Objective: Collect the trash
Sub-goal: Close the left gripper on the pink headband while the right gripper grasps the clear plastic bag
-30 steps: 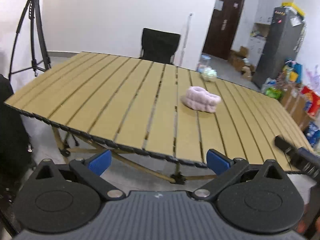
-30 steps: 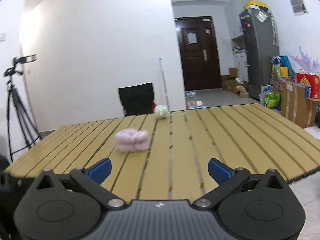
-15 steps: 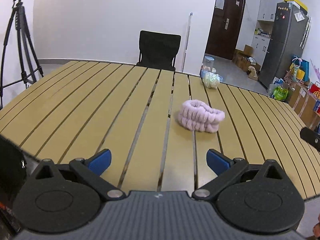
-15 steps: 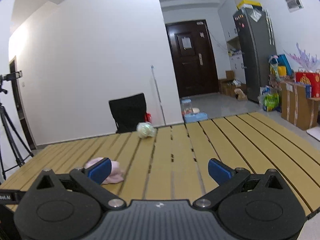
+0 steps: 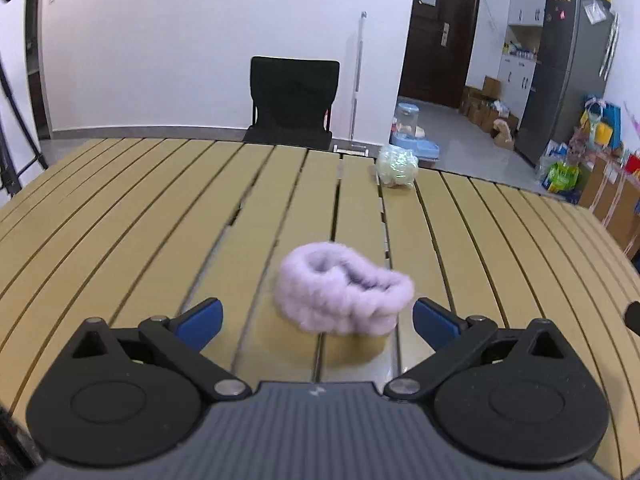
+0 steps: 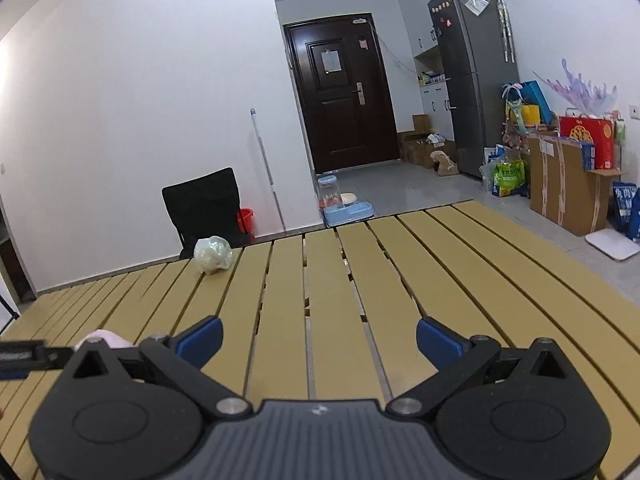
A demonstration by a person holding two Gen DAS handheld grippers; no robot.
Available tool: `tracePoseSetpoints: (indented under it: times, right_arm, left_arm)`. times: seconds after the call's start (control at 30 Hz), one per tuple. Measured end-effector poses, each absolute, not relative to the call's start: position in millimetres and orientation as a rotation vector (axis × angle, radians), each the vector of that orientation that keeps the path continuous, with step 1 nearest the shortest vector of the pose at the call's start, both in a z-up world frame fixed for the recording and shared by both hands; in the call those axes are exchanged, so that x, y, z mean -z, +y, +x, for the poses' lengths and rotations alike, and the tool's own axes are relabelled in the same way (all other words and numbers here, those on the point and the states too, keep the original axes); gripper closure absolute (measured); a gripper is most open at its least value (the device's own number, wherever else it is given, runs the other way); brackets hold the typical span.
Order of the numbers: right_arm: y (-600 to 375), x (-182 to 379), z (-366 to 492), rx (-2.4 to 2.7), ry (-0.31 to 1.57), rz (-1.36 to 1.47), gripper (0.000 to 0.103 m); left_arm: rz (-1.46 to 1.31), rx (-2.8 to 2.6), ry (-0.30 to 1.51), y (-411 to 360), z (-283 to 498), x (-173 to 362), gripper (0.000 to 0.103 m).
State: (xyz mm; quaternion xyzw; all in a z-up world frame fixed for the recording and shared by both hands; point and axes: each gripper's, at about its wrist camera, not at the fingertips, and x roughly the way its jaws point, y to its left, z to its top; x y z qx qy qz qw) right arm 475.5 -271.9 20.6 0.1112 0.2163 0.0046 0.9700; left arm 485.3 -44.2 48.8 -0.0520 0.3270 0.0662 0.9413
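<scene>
Two items lie on the slatted table (image 5: 120, 216). Left wrist view: my left gripper (image 5: 316, 316), jaws wide and empty, lines up on the fluffy pink band (image 5: 344, 294) so it sits between the fingers. Crumpled plastic wad (image 5: 397, 170) waits near the far edge. Right wrist view: my right gripper (image 6: 318, 338), wide open, nothing held, hovers over bare slats, aimed right of the wad (image 6: 213, 254), probably its next target.
</scene>
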Motion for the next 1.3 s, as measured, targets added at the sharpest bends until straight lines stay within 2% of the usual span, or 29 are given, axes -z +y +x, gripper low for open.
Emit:
tracePoseSetpoints:
  times: [0.37,0.43,0.47,0.53,0.6,0.67,1.0,1.3]
  right_arm:
    - [-266,-9,510,0.007,0.476,0.175,0.000]
    - [-265,-7,513,0.007,0.482,0.169,0.000]
    - [-264,-6,515,0.008,0.484,0.168,0.000]
    - [-264,-5,516,0.006,0.490,0.168,0.000]
    - [-263,-4,518,0.007,0.497,0.169,0.000]
    - [-260,-5,519,0.001,0.499,0.168,0.000]
    - [-225,-24,538,-0.059,0.519,0.115,0.000]
    - [-182,-54,581,-0.132,0.519,0.115,0.000]
  left_arm:
    - [-0.133,-0.207,0.765,-58,544,-16,0.000]
    - [-0.136,-0.214,0.775,-58,551,-12,0.004]
    - [-0.142,-0.209,0.781,-57,554,-10,0.013]
    - [-0.132,-0.204,0.802,-57,558,-7,0.024]
    - [-0.084,-0.190,0.811,-59,560,-8,0.055]
    - [-0.071,-0.153,0.808,-58,557,-11,0.075]
    - [-0.041,-0.100,0.730,-46,553,-48,0.078]
    - [-0.029,-0.109,0.625,-15,586,-93,0.078]
